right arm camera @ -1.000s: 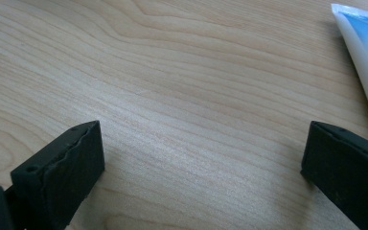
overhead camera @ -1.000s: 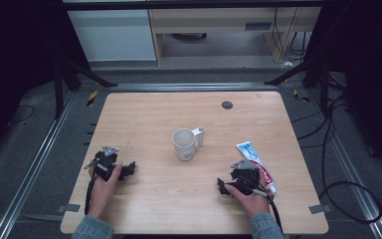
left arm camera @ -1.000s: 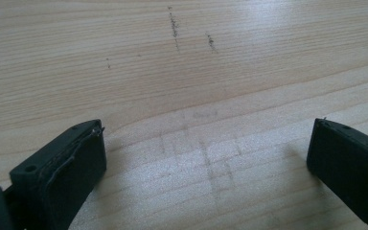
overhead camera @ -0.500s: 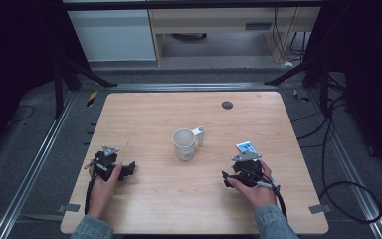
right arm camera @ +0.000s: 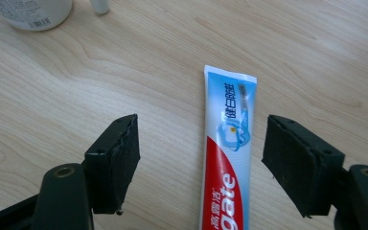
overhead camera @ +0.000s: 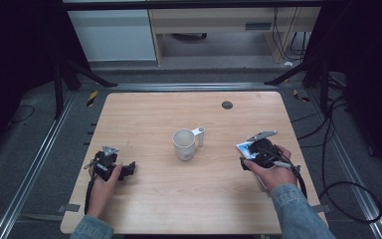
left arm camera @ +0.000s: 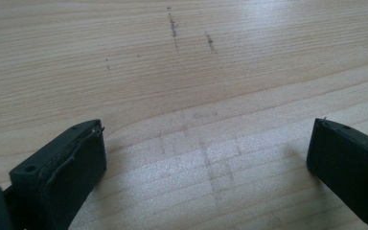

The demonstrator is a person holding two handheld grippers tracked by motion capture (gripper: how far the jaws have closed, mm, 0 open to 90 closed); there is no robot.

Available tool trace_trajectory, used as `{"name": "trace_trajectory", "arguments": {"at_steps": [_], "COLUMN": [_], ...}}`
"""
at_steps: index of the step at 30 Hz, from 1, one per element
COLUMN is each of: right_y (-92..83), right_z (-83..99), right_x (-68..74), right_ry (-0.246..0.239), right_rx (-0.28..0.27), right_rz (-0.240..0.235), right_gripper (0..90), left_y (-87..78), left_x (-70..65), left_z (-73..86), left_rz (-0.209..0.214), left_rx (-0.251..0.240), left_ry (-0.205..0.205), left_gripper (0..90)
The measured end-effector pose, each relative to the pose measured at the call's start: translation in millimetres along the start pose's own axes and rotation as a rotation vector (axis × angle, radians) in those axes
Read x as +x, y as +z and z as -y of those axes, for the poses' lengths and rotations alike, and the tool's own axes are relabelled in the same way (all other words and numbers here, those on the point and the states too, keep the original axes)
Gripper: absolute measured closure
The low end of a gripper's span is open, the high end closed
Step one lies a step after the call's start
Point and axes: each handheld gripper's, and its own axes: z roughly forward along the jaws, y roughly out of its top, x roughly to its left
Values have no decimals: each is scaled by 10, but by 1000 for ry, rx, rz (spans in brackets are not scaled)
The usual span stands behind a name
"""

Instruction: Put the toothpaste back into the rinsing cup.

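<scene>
Your right gripper [right arm camera: 201, 158] sits at the right side of the wooden counter [overhead camera: 179, 199], its jaws spread on either side of a Colgate toothpaste tube [right arm camera: 227, 158] and touching neither of its edges; the jaws have just been closing, with the tube between them. The tube lies flat on the counter, its flat crimped end pointing away from you, its red and blue printed face up. In the high view, your right gripper [overhead camera: 258, 155] covers most of the tube [overhead camera: 243, 148], with one blue-and-white corner showing at its far left side. A white mug [overhead camera: 184, 144] stands upright near the counter's middle, well apart from the tube, its handle turned toward the right. A small dark round disc [overhead camera: 227, 104] lies near the far edge. Your left gripper [overhead camera: 113, 167] rests at the near left of the counter; its jaws are spread wide over bare wood [left arm camera: 196, 96], with nothing between them.
</scene>
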Motion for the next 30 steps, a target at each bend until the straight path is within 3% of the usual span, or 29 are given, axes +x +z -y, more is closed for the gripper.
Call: {"name": "trace_trajectory", "arguments": {"at_steps": [13, 22, 30], "right_y": [-4, 323, 576], "right_z": [-186, -214, -226], "right_x": [-237, -349, -364], "right_ry": [6, 45, 40], "right_rx": [100, 230, 319], "right_rz": [30, 2, -18], "right_gripper": [305, 339, 336], "left_y": [1, 5, 11], "left_x": [0, 8, 9], "left_z": [-3, -9, -11], "left_rz": [0, 7, 9], "left_rx": [2, 3, -1], "left_ry": [-1, 5, 4], "left_gripper": [0, 0, 0]}}
